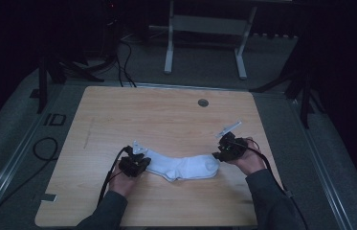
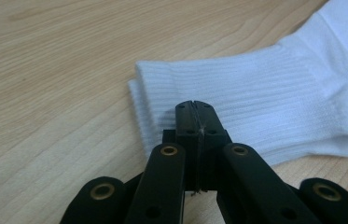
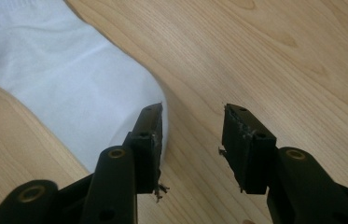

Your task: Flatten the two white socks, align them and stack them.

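Lying flat near the desk's point(image 1: 118, 110) front edge, a white sock point(image 1: 182, 166) is seen; its ribbed cuff is pinched by the left gripper point(image 2: 195, 114) (jaws pressed together); the right gripper point(image 3: 192, 140) is held wide at the toe

my left gripper point(image 1: 138, 162) low, jaws pressed together, wrist angled right. my right gripper point(image 1: 224, 149) low too, jaws spread apart, pointing left. both forearms come in from the bottom.
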The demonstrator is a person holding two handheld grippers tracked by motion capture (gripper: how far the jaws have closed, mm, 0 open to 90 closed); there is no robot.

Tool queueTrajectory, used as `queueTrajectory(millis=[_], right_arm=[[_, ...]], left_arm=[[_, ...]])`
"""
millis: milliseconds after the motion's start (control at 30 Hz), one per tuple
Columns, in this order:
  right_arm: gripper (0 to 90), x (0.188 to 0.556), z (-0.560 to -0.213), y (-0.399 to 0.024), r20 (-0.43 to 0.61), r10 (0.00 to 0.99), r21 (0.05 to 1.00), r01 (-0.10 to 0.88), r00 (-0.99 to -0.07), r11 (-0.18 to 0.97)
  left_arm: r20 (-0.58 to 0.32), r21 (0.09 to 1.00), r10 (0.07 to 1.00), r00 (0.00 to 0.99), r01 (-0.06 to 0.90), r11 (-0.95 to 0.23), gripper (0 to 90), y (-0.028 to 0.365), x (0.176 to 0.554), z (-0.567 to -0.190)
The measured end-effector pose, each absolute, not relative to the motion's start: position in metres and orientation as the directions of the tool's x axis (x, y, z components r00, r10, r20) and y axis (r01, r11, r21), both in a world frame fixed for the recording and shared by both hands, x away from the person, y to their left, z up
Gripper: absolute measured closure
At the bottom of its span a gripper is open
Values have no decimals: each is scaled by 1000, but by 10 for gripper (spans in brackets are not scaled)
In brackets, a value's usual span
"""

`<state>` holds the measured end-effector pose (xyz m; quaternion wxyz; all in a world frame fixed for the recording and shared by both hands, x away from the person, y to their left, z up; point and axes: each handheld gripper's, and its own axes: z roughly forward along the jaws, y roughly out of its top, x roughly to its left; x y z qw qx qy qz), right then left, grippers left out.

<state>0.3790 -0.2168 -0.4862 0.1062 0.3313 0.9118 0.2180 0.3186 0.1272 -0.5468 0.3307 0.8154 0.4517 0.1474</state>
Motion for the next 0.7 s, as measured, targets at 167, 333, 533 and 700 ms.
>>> queueTrajectory(millis=[167,333,533,700], right_arm=[[566,380,-487,-219,-51,654,466,561,-755,684],[563,381,-487,-221,-49,663,472,567,-747,675],[566,381,-490,-222,-46,665,465,573,-746,675],[565,382,-493,-223,-44,664,460,575,-746,676]], left_arm=[[-78,686,838,540,639,-348,900,133,317,-542],[-79,704,841,535,628,-333,900,139,316,-535],[-76,714,858,508,629,-309,900,150,317,-530],[-70,717,871,486,631,-295,900,157,318,-528]])
